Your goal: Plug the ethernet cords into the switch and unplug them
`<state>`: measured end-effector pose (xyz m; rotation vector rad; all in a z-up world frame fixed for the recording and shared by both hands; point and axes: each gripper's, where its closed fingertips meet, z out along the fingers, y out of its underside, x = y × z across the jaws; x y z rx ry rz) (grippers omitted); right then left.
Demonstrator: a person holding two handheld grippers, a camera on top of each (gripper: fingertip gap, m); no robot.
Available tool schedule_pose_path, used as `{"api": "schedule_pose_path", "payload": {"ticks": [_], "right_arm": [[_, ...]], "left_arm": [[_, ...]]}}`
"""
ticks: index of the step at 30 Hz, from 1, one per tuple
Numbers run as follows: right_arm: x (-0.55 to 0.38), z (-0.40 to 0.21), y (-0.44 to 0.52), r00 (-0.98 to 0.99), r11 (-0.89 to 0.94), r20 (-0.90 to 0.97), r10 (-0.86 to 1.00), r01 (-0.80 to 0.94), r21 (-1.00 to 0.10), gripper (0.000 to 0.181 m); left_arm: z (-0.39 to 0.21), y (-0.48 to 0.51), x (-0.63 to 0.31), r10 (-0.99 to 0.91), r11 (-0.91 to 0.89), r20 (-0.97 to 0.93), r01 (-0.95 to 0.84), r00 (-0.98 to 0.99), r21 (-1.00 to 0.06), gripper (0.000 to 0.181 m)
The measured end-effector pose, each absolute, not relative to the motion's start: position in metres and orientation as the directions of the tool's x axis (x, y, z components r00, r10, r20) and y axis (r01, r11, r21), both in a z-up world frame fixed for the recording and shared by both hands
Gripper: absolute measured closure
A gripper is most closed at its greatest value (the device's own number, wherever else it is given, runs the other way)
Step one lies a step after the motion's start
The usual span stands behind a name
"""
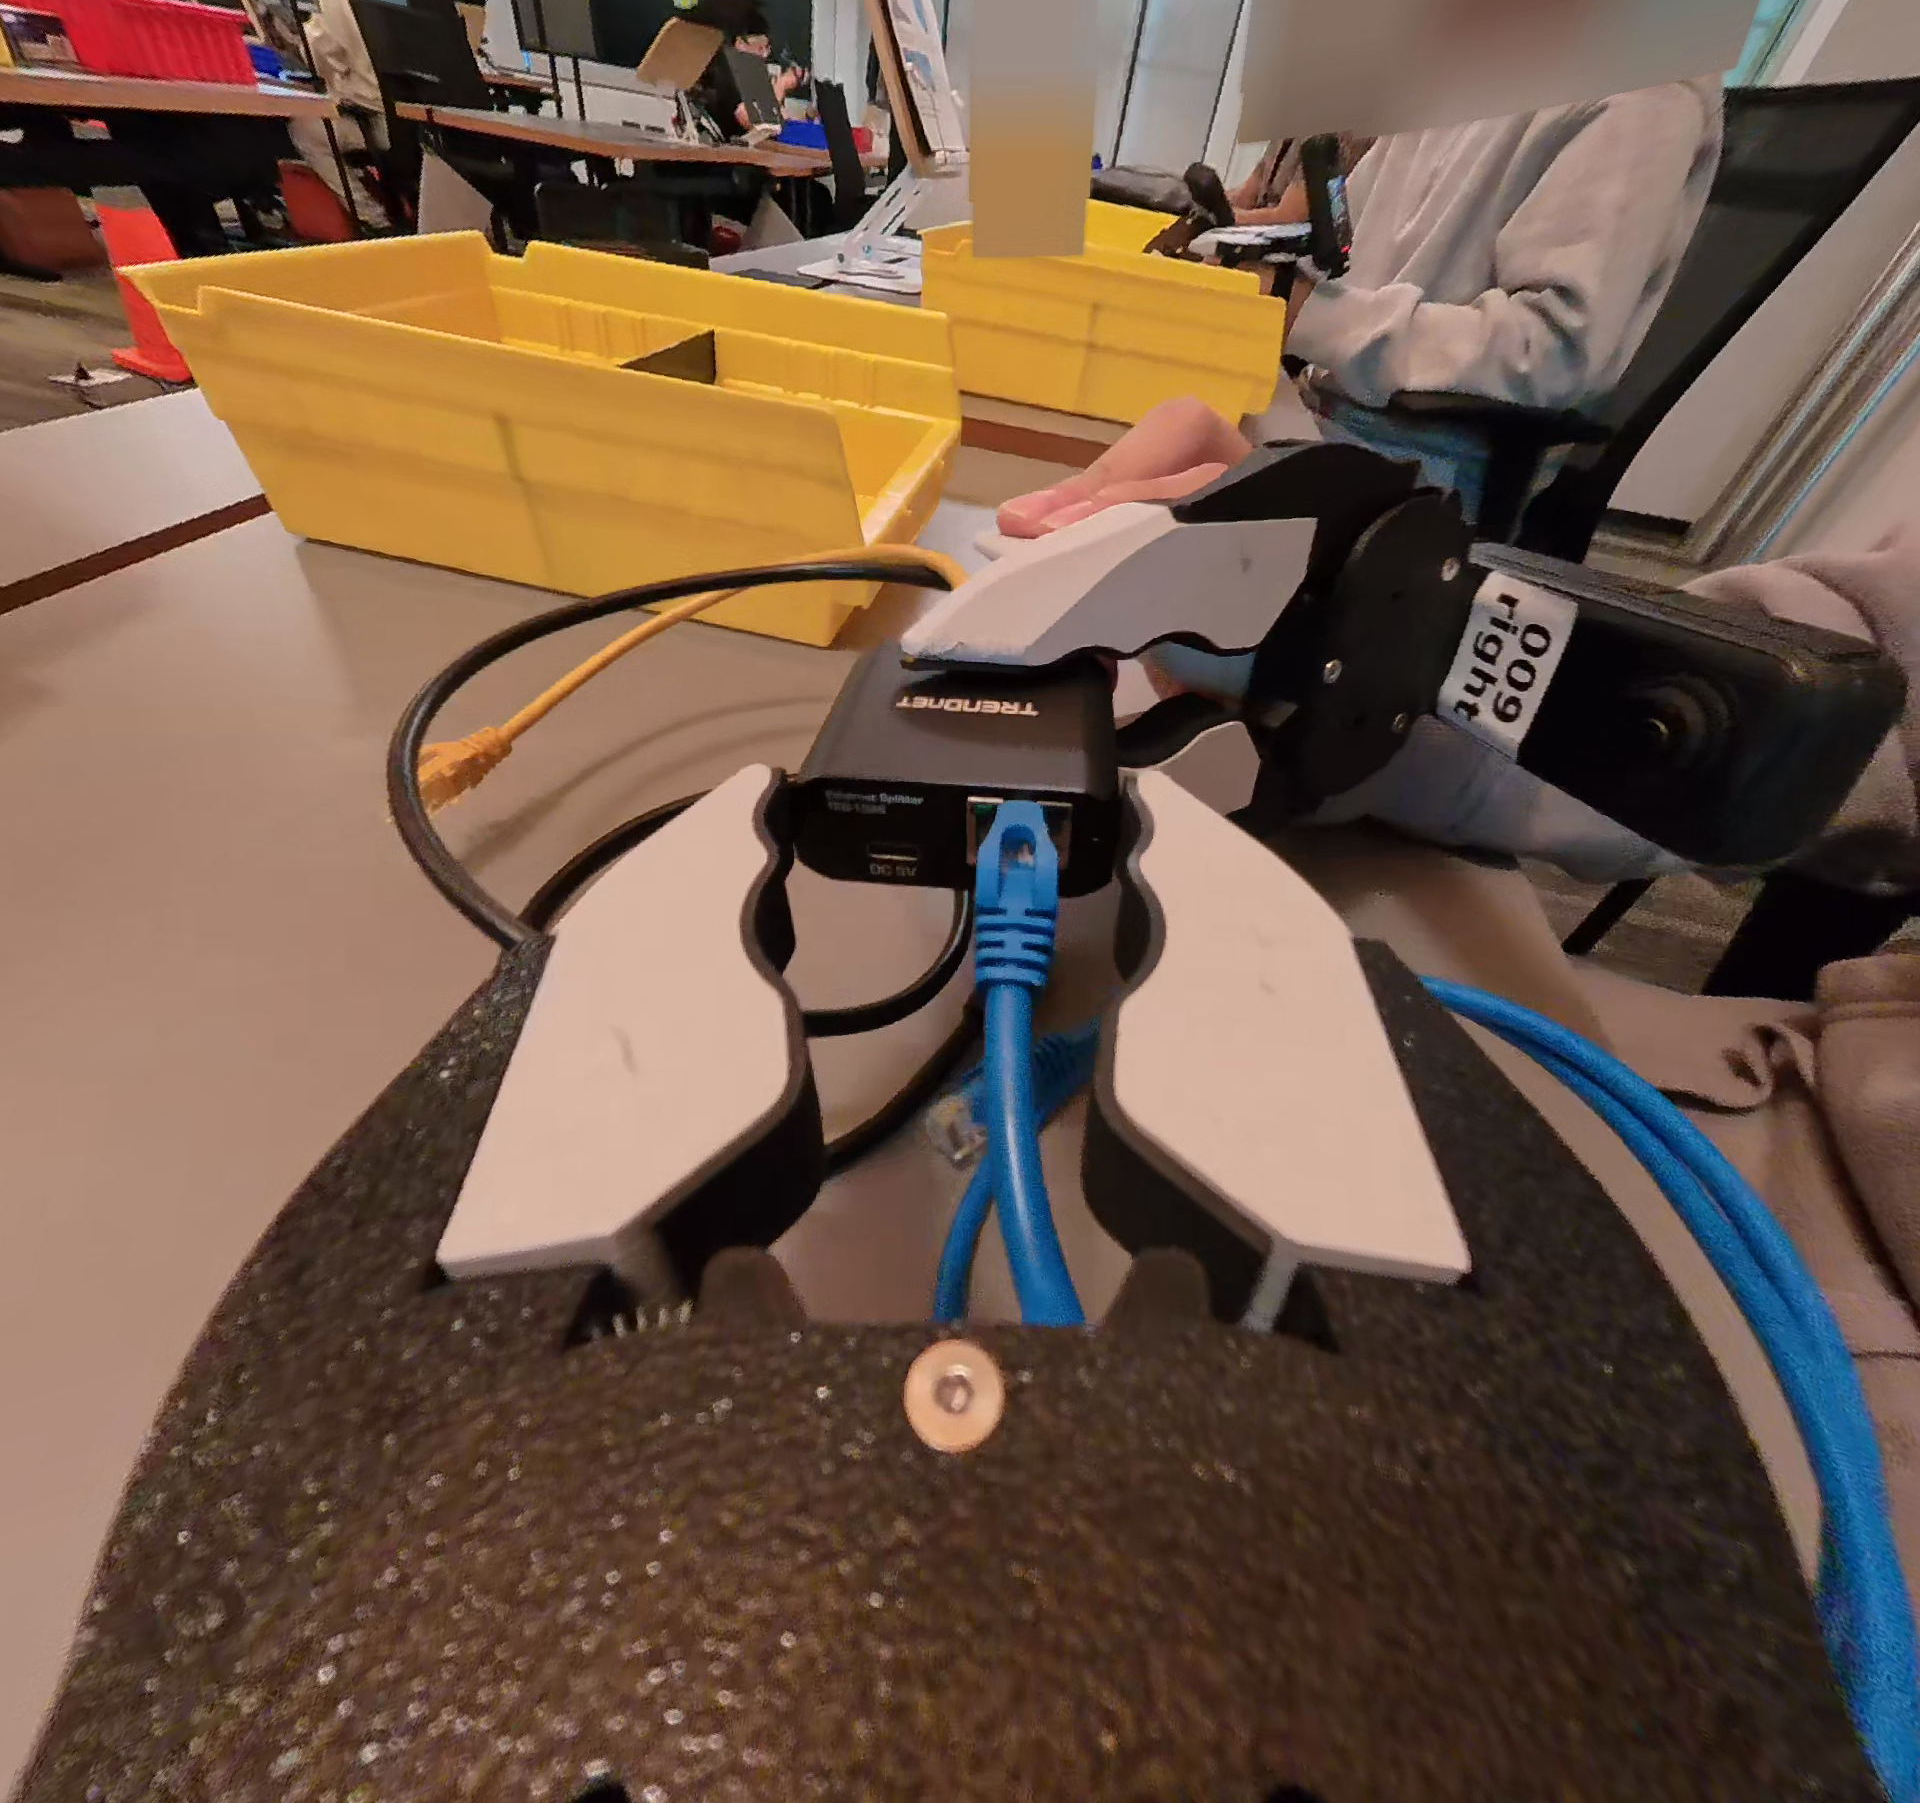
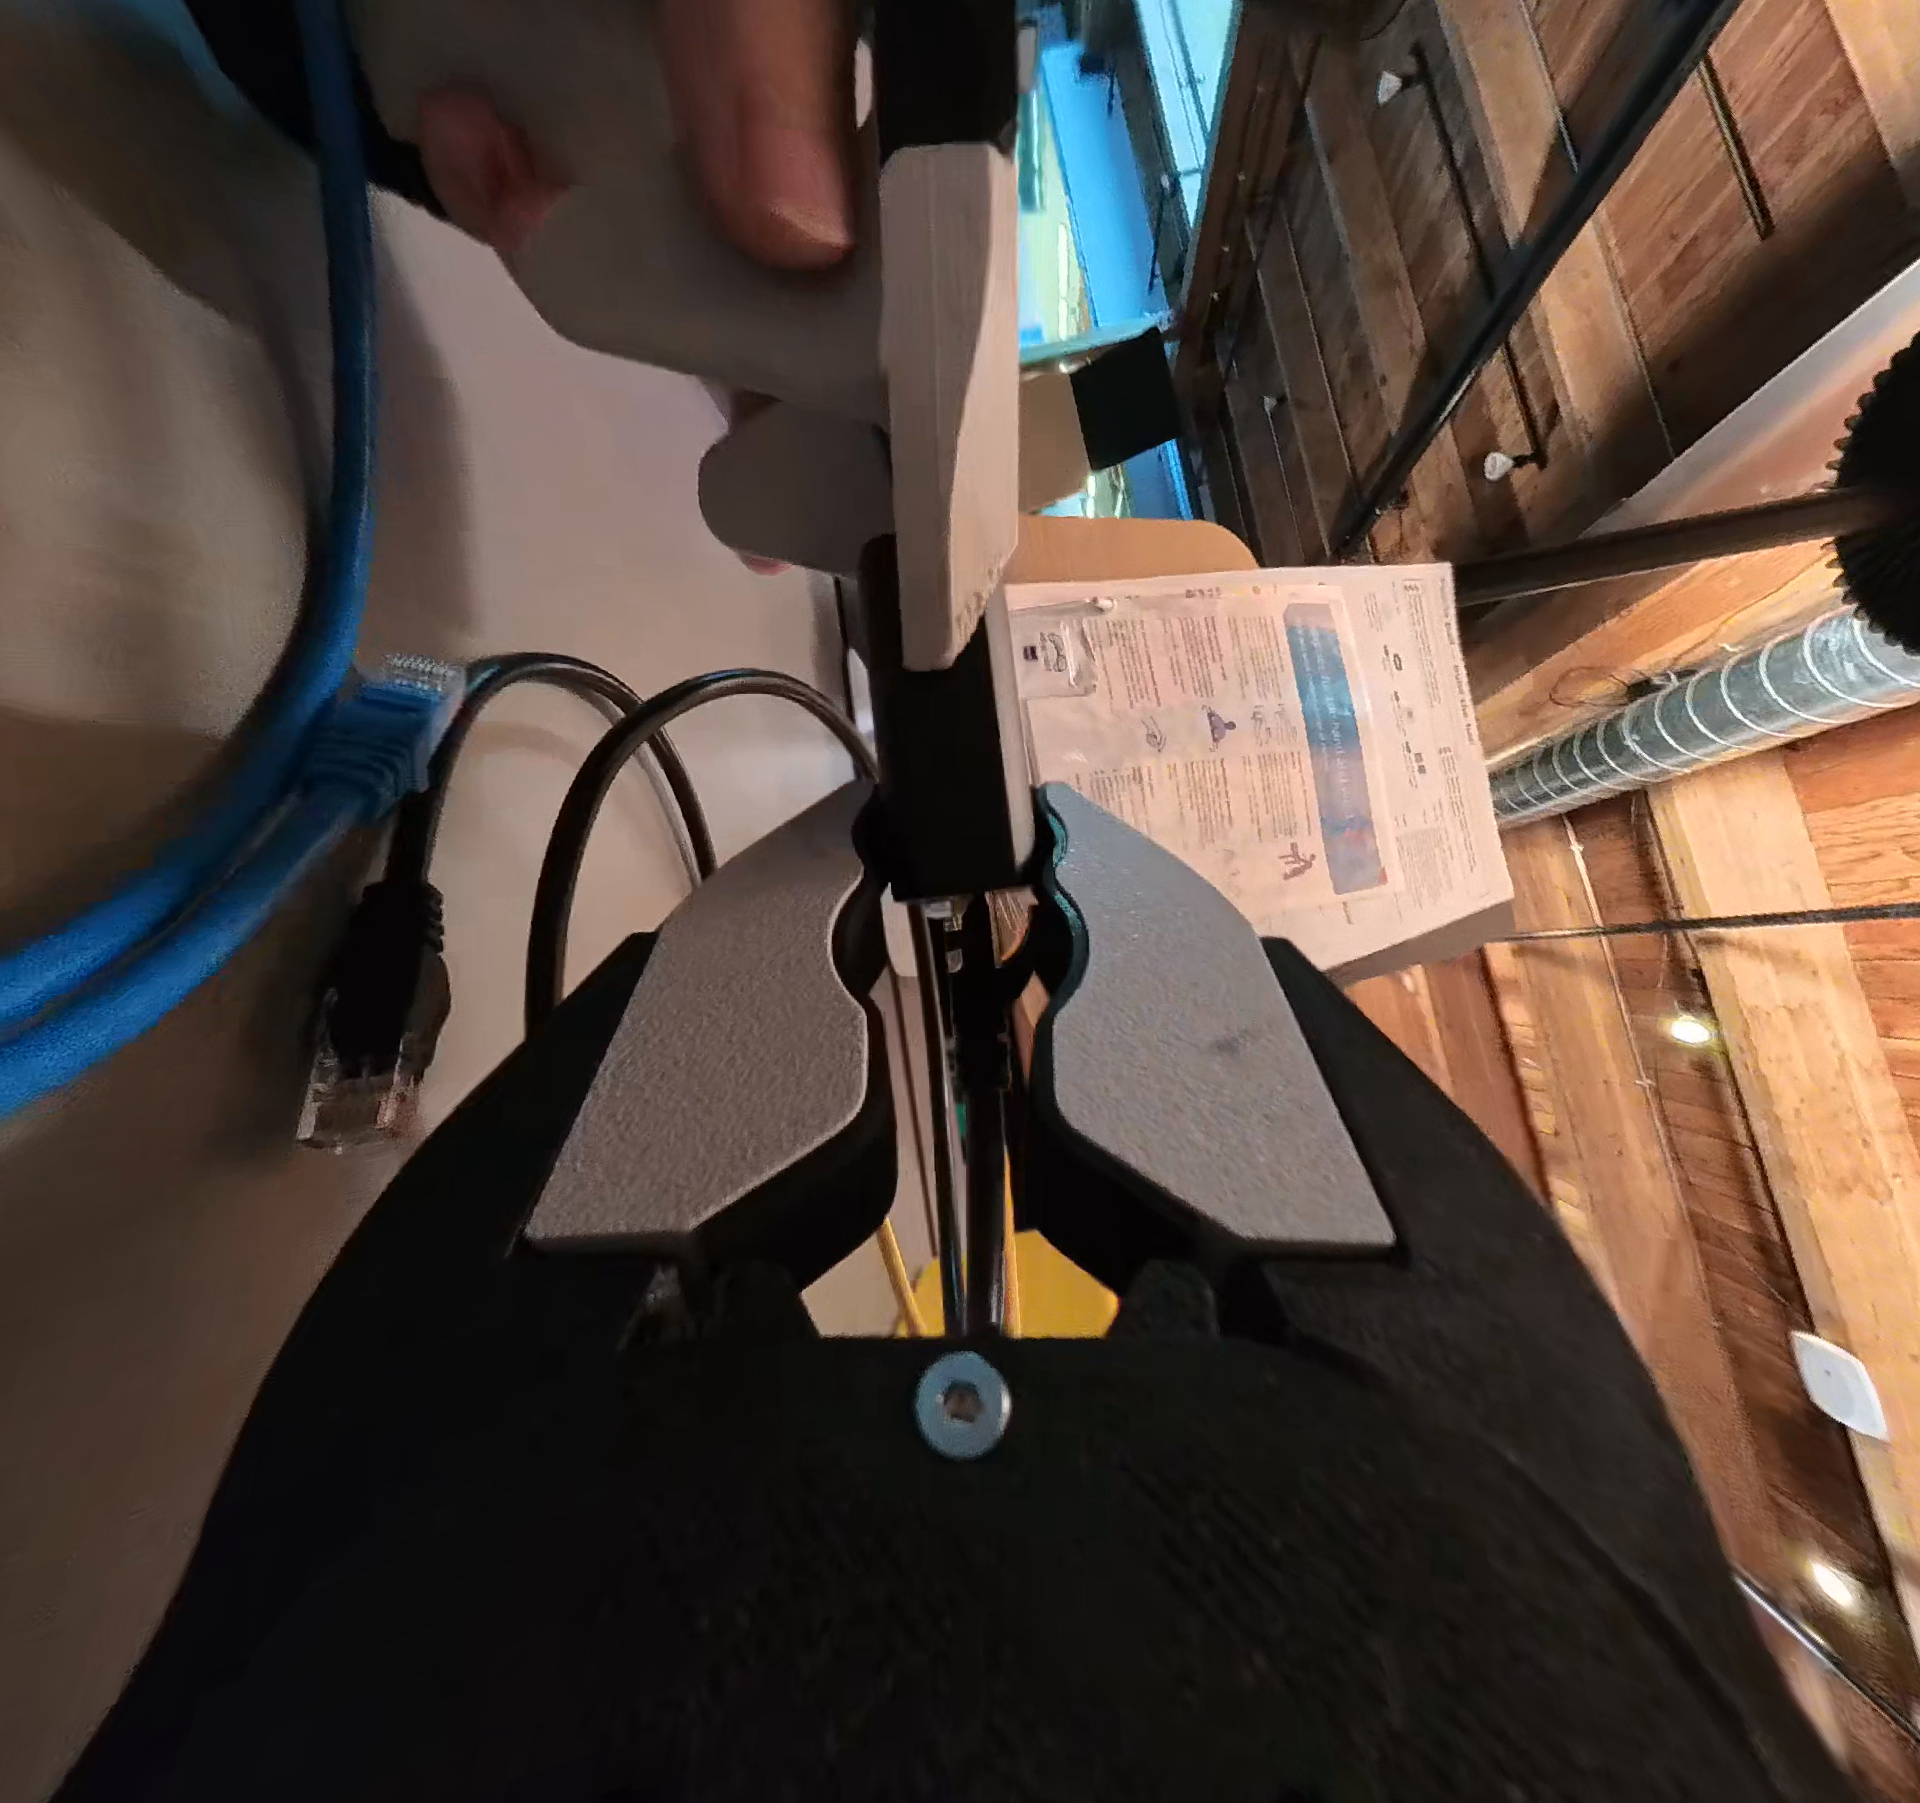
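Blue cord (image 1: 1013,1015) runs between the spread fingers of the left claw (image 1: 948,823), its plug seated in the switch (image 1: 961,756) just ahead, which the right claw (image 2: 961,854) clamps; judged mid-cycle, next closing on the plug to unplug.

Two yellow bins (image 1: 582,465) on the table (image 1: 187,818); orange cone (image 1: 140,299) behind; printed sheet (image 2: 1247,756) upright beyond.

Left wrist view looks level and close across the worktop (image 1: 208,818) at the switch (image 1: 966,766). Right wrist view, rolled sideways, meets the switch (image 2: 940,766) end-on; both share it.
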<state>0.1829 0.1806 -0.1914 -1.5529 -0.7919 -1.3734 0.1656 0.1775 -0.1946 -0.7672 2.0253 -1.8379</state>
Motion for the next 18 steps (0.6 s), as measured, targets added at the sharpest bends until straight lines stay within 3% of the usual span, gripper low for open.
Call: {"api": "schedule_pose_path", "payload": {"ticks": [6, 11, 14, 18], "right_arm": [[0.183, -0.192, 0.181, 0.165, -0.403, 0.983, -0.085, 0.896, -0.185, 0.158], [0.183, -0.198, 0.182, 0.182, -0.392, 0.982, -0.054, 0.9, -0.188, 0.157], [0.186, -0.199, 0.184, 0.329, -0.358, 0.941, -0.082, 0.871, -0.336, 0.151], [0.192, -0.187, 0.174, 0.644, -0.274, 0.751, -0.147, 0.703, -0.656, 0.12]], "left_arm": [[-0.196, 0.176, 0.165, -0.555, 0.009, 0.187, -0.23, -0.811, -0.973, 0.121], [-0.205, 0.178, 0.165, -0.58, 0.09, 0.149, -0.245, -0.801, -0.965, 0.122], [-0.202, 0.183, 0.171, -0.645, 0.13, 0.032, -0.151, -0.763, -0.98, 0.122], [-0.182, 0.212, 0.187, -0.759, 0.029, 0.0, -0.033, -0.652, -0.999, 0.122]]}}
